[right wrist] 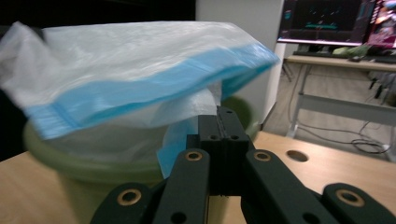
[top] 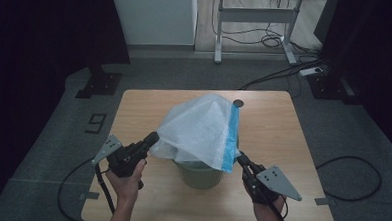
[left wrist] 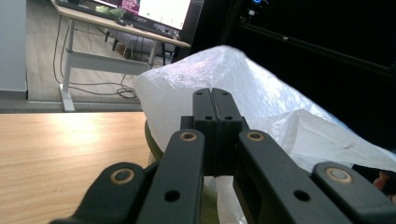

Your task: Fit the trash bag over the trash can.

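Left hand [top: 126, 180]: coming in from the bottom edge of the high view and carrying the left gripper [top: 151, 138], which is pointing up and to the right.
Left gripper jaws: pressing flat together in the left gripper view, clenched on the left edge of the thin white plastic bag with a blue band [top: 200, 128].
White plastic bag: hanging stretched between the two grippers, billowing up like a tent over the pale green round plastic bucket [top: 200, 175]; its blue band [top: 231, 137] is running down the right side.
Green bucket: standing upright near the front middle of the light wooden table [top: 273, 124], its mouth sitting under the bag; part of the bag is hanging down inside the rim [right wrist: 93, 170].
Right gripper [top: 242, 158]: reaching up and left to the lower end of the blue band.
Right gripper jaws: meeting tightly in the right gripper view, pinching a fold of the blue-edged film [right wrist: 175, 144] just above the bucket rim.
Right hand [top: 269, 206]: gripping its tool at the table's front right.
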`<action>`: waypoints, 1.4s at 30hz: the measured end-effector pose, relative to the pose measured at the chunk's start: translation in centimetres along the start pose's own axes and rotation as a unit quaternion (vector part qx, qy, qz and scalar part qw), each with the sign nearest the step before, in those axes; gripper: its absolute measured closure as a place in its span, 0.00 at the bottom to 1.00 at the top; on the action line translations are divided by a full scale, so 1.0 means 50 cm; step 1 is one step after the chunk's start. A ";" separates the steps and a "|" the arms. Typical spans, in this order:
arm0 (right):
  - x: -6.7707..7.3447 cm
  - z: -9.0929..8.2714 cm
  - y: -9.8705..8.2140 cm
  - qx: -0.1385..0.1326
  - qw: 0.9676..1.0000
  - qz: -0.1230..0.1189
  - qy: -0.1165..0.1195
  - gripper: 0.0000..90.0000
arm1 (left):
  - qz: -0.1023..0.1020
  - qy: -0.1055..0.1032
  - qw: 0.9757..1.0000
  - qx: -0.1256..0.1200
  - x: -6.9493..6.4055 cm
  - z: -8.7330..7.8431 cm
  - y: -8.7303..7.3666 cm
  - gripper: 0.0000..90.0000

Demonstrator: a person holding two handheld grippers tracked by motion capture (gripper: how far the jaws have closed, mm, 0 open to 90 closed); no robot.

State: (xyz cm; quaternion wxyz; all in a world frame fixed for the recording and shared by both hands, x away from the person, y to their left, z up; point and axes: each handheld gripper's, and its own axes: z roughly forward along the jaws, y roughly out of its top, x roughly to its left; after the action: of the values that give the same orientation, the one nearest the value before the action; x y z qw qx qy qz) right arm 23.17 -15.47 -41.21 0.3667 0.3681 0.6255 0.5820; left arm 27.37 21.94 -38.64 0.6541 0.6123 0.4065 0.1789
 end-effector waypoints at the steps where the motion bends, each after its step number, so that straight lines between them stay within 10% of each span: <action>1: 0.000 0.000 0.000 0.000 1.000 0.000 0.000 0.99 | 0.000 0.000 1.000 0.000 0.000 0.000 0.000 1.00; 9: -0.082 0.002 0.026 -0.007 0.999 0.009 -0.051 0.99 | -0.006 0.001 1.000 -0.003 0.010 -0.008 -0.001 1.00; 20: -0.191 0.007 -0.031 0.025 0.993 0.034 -0.110 0.98 | -0.010 0.002 1.000 0.006 0.012 -0.018 -0.018 1.00; 28: -0.165 -0.018 -0.065 0.035 0.991 0.043 -0.120 0.54 | -0.008 0.005 1.000 0.013 0.011 -0.019 -0.031 1.00; 36: -0.107 -0.076 -0.038 0.002 0.997 0.035 -0.071 0.45 | -0.011 0.007 1.000 0.013 0.008 -0.019 -0.042 1.00; 42: -0.105 -0.068 -0.058 0.050 0.996 0.037 -0.056 0.42 | -0.015 0.005 1.000 0.012 0.010 -0.018 -0.045 1.00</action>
State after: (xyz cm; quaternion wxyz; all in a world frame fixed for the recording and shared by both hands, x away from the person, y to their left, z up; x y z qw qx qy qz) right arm 22.47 -21.86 -43.74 0.3602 0.4410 0.6184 0.5416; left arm 26.42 22.48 -40.85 0.6474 0.6128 0.4213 0.1672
